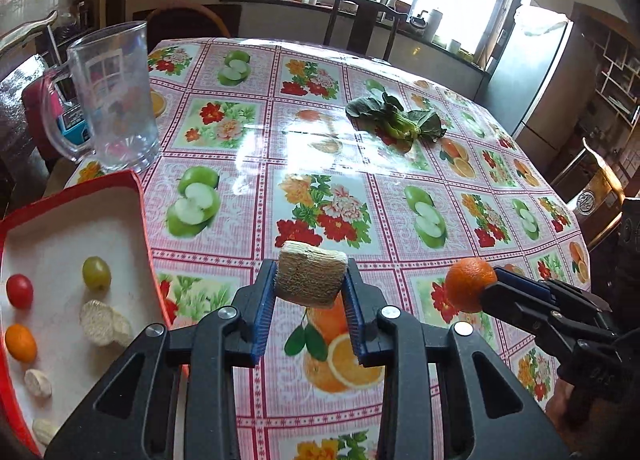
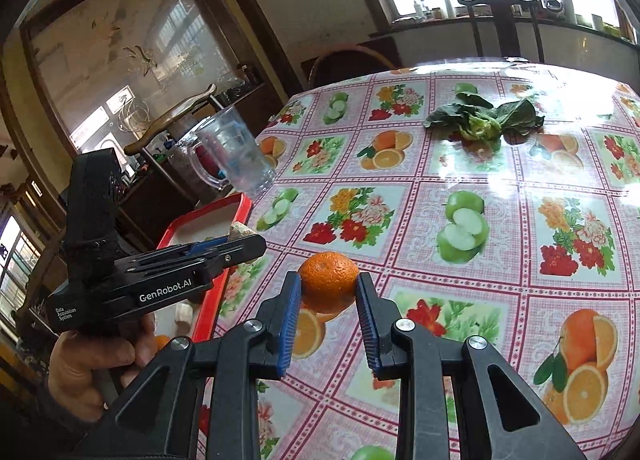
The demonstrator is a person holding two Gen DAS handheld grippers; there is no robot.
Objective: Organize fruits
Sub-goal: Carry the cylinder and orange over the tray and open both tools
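Carrying two pieces at once toward the red tray (image 1: 140,195), the person has both tools loaded. The left gripper (image 1: 310,280) is clenched on a pale, ridged chunk (image 1: 311,279), perhaps a slice of sugarcane or corn; I cannot tell which. The right gripper (image 2: 329,288) is clamped on a small orange (image 2: 329,280), its blue pads pressing the fruit's two sides. Both pieces hang clear above the patterned tablecloth (image 1: 360,163), near its close edge, with the orange to the right of the chunk.

The step in hand looks like the transfer, after pick-up and before set-down. The tray sits at the near left and already holds a green grape (image 1: 96,274), a cherry tomato (image 1: 19,291), a small orange fruit (image 1: 20,342) and several pale slices (image 1: 105,322). The next move likely calls for swinging left over the tray's rim, lowering onto a bare patch of its white floor, and only then loosening the jaws so nothing rolls.

The chunk is a short cylinder, its long axis running left to right across the jaws, slightly tilted, with its flat cut ends against the pads. The orange is round and shows no clear long axis.

Leafy greens (image 1: 396,117) lie far across the table, and a clear jug (image 1: 110,99) stands beyond the tray.
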